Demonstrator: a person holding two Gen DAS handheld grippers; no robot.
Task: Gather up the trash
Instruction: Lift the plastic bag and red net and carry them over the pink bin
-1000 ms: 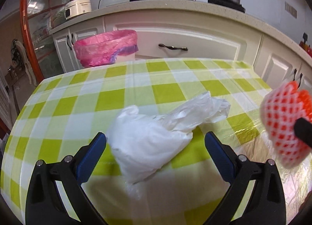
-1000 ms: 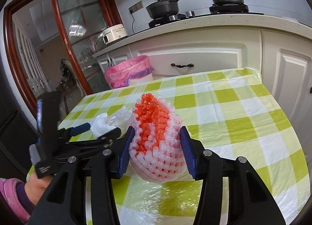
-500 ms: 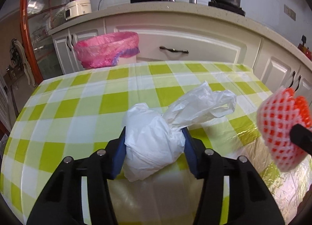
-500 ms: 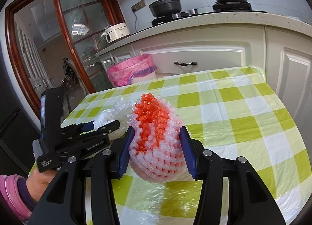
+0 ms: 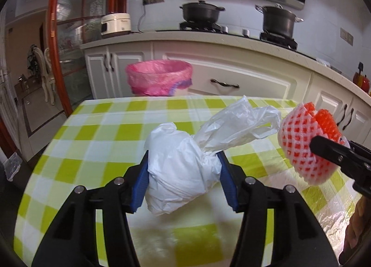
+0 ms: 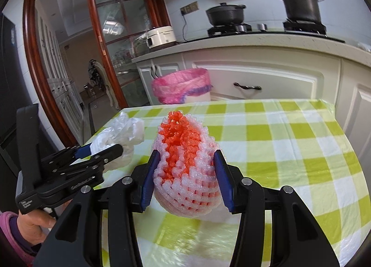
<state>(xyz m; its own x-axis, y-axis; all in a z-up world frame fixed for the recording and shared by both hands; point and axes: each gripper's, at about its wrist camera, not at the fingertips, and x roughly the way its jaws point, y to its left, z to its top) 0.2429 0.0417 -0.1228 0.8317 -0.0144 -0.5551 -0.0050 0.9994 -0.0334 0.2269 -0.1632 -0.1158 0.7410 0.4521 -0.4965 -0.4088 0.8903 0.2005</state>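
A green-checked worktop fronts a pink-lined bin; the left hand-held gripper clamps a white plastic bag, the right hand-held gripper a foam fruit net, both raised.

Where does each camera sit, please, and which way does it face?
Left wrist: on the left tongs, facing the counter; they clamp a white bag; fingers show bottom right.
Right wrist: on the right tongs, facing likewise; they clamp a foam net; a hand shows.
Shared: checked table, pink-lined bin, both pots.
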